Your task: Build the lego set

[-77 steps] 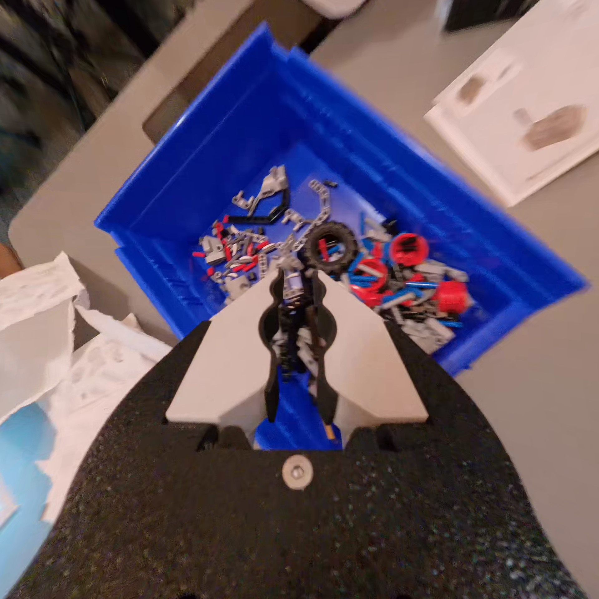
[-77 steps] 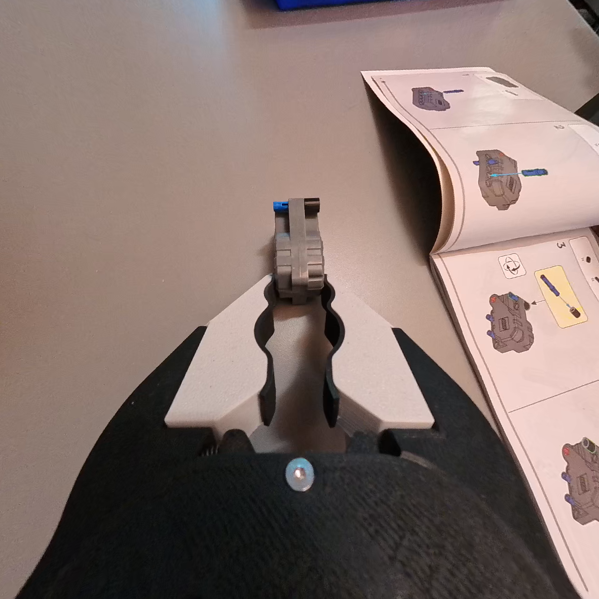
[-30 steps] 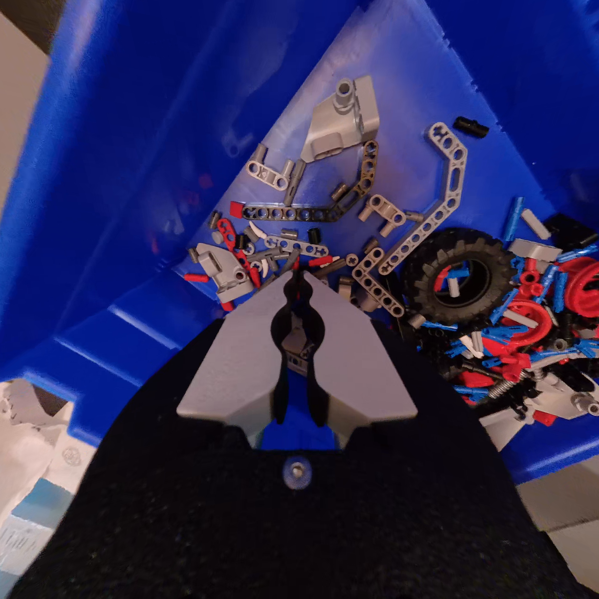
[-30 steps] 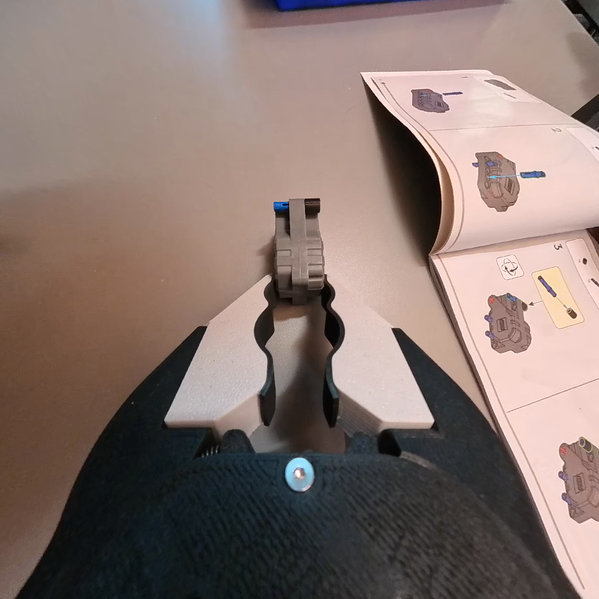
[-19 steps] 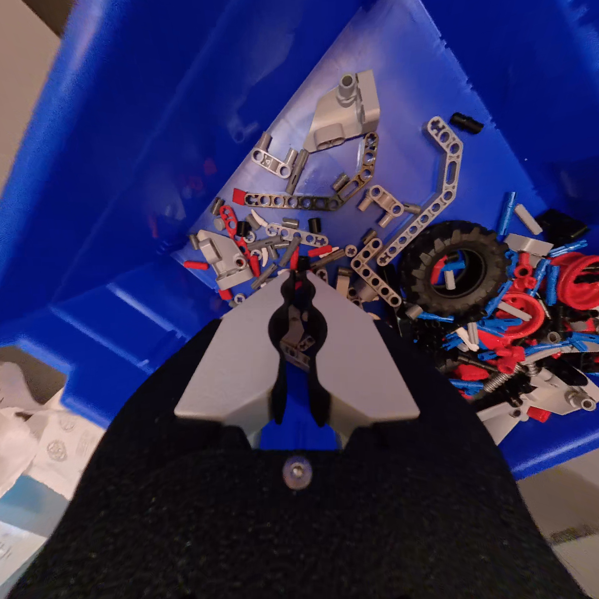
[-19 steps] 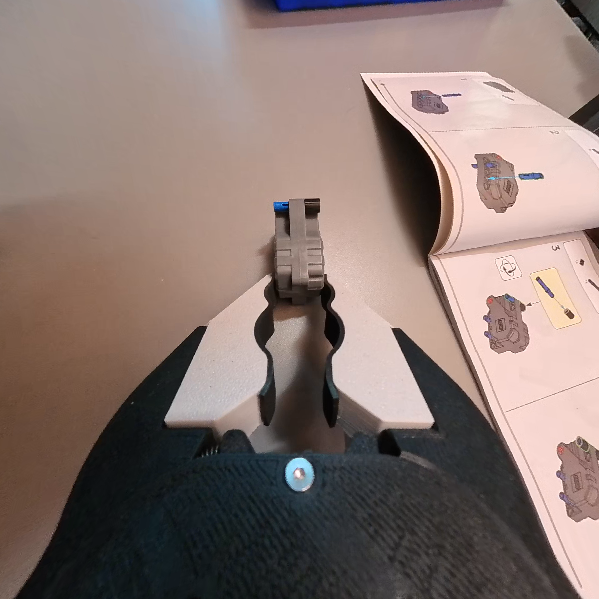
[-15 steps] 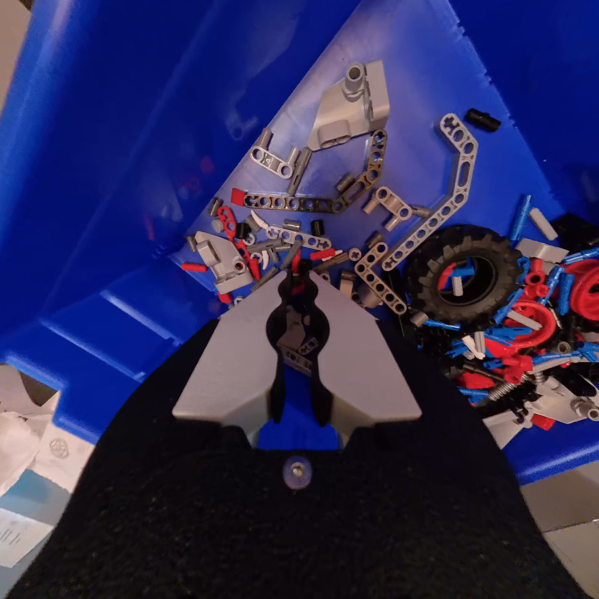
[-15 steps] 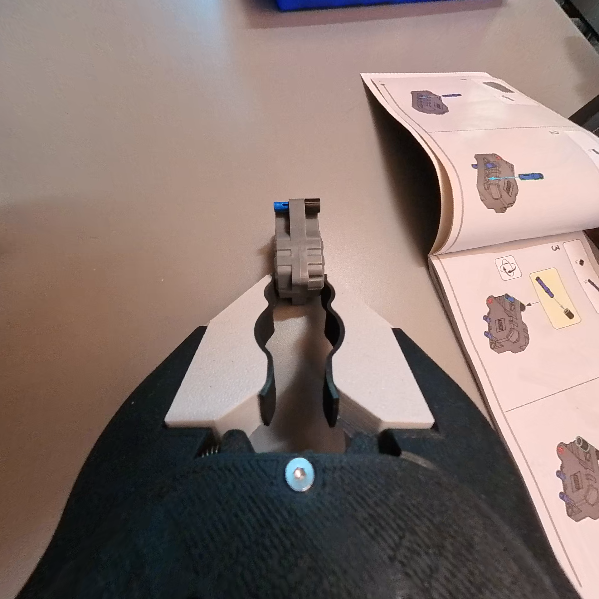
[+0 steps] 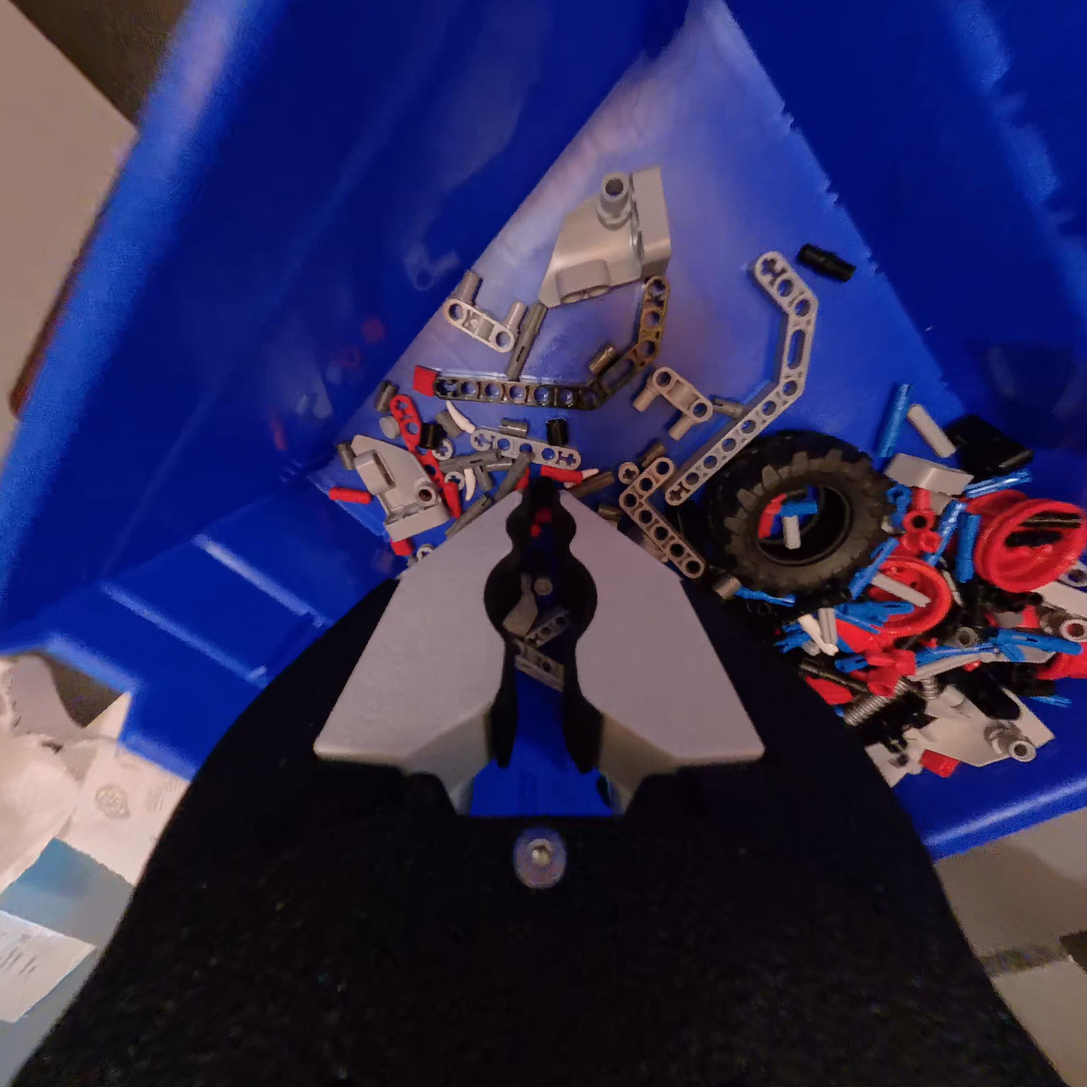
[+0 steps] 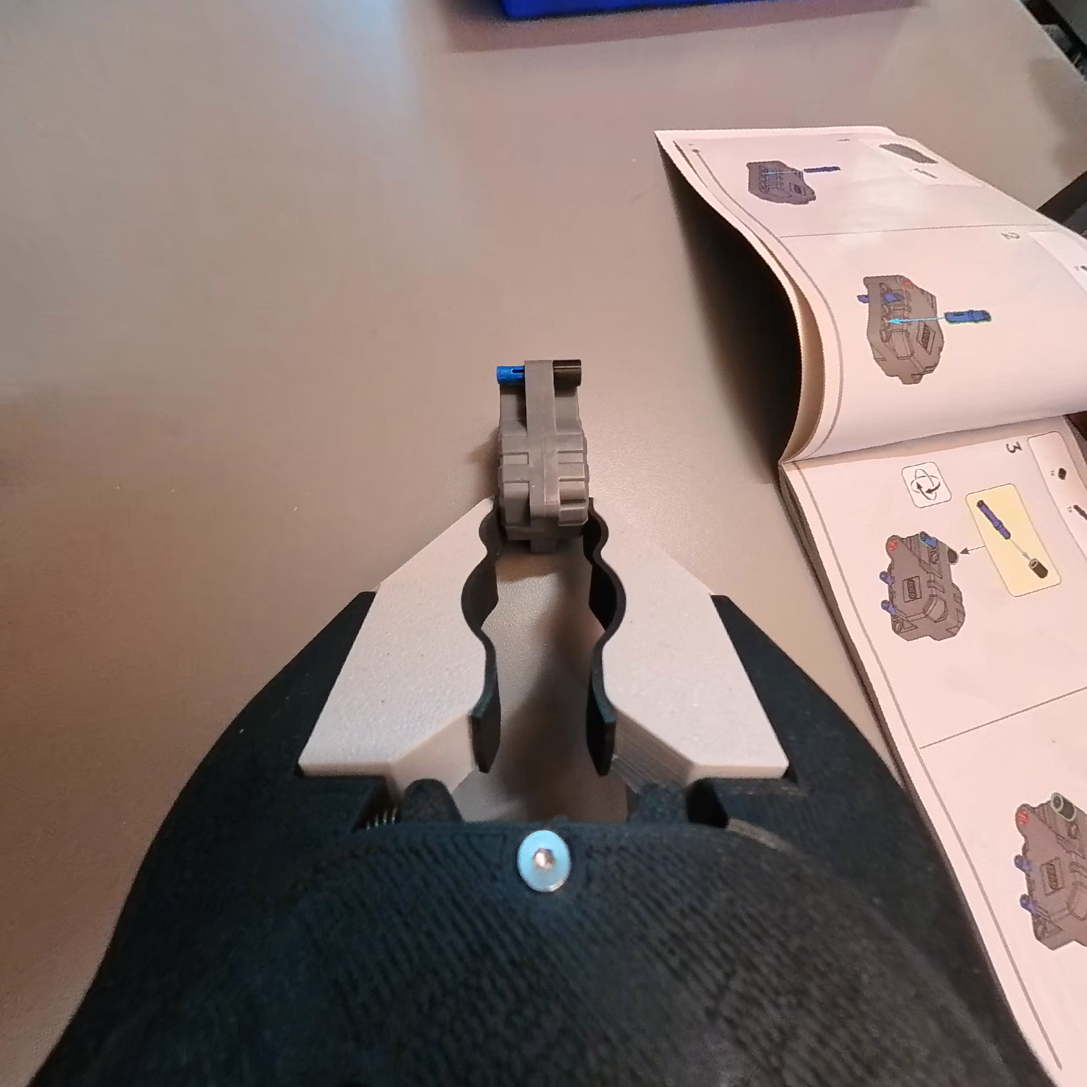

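In the left wrist view my left gripper (image 9: 541, 491) reaches into a blue bin (image 9: 282, 247) of loose lego parts. Its fingertips are together over a cluster of small grey, red and black pins. A small red piece (image 9: 540, 517) shows in the gap just behind the tips; I cannot tell if it is pinched. In the right wrist view my right gripper (image 10: 542, 520) is shut on a grey lego block (image 10: 544, 464) and holds it upright at the table. A blue pin (image 10: 507, 374) and a black bush (image 10: 567, 369) stick out of the block's top.
The bin also holds a black tyre (image 9: 794, 517), red wheel rims (image 9: 1023, 535), a long bent grey beam (image 9: 759, 400) and a large grey panel (image 9: 606, 247). Torn white bags (image 9: 59, 782) lie left of the bin. An open instruction booklet (image 10: 941, 412) lies to the right of my right gripper.
My left gripper came down into the bin and closed its fingers; over the last half second the parts shifted only slightly. My right gripper and its block have not moved.
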Demonstrator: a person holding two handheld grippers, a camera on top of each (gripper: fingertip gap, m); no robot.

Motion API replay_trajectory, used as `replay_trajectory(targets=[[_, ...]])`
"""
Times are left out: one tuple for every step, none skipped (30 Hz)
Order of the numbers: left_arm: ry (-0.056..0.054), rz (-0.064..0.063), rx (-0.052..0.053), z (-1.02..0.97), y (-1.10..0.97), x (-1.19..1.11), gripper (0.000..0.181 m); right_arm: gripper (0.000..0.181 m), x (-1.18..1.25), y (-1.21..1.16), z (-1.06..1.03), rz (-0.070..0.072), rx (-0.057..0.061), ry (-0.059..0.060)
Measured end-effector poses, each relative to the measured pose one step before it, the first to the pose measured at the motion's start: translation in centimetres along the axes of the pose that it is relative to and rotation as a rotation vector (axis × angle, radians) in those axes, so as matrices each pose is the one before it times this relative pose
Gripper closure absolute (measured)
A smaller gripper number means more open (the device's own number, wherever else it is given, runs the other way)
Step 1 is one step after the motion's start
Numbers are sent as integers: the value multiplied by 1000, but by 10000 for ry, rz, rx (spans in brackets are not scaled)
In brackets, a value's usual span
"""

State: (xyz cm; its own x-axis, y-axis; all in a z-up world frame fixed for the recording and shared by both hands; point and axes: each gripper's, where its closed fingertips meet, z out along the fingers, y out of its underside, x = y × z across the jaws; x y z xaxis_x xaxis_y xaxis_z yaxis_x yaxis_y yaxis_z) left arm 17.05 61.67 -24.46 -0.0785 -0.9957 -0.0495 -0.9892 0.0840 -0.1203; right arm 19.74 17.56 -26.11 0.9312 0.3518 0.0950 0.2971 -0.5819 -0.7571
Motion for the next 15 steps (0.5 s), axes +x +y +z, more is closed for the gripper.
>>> replay_trajectory(targets=[[-89, -32, 297, -856, -265, 109, 178, 157, 1, 5, 0, 16, -1, -14], [-85, -5, 384, -1037, -368, 280, 178, 157, -5, 0, 7, 21, -2, -18], [-46, 10, 473, -1189, -490, 550, 178, 157, 0, 3, 5, 23, -2, -20], [34, 47, 578, -1325, -647, 938, 178, 157, 5, -6, -1, 22, -1, -18], [93, 116, 659, -1405, -778, 1339, 178, 157, 1, 9, -3, 21, -2, -18], [101, 218, 711, -1418, -895, 1684, 178, 157, 7, 1, 9, 26, -3, -22], [82, 285, 695, -1338, -917, 1952, 178, 157, 0, 6, 5, 36, -5, -30], [48, 313, 639, -1202, -888, 2110, 178, 157, -7, 14, -1, 44, -7, -43], [5, 317, 605, -1001, -874, 2185, 179, 157, -22, 9, -26, 50, -6, -64], [34, 278, 594, -748, -847, 2318, 179, 157, -15, 5, -8, 44, -6, -50], [161, 228, 551, -436, -759, 2512, 179, 151, -66, -5, -14, 18, 7, -72], [211, 181, 487, -114, -613, 2534, 178, 142, -89, -33, -54, -15, 32, -55], [177, 113, 445, 149, -465, 2377, 178, 134, 15, -112, -145, -23, 109, 34], [258, 82, 439, 346, -361, 2357, 178, 125, 40, -248, -318, -2, 250, 74], [340, 51, 501, 513, -359, 2316, 178, 120, -53, -324, -527, 55, 323, -10]])
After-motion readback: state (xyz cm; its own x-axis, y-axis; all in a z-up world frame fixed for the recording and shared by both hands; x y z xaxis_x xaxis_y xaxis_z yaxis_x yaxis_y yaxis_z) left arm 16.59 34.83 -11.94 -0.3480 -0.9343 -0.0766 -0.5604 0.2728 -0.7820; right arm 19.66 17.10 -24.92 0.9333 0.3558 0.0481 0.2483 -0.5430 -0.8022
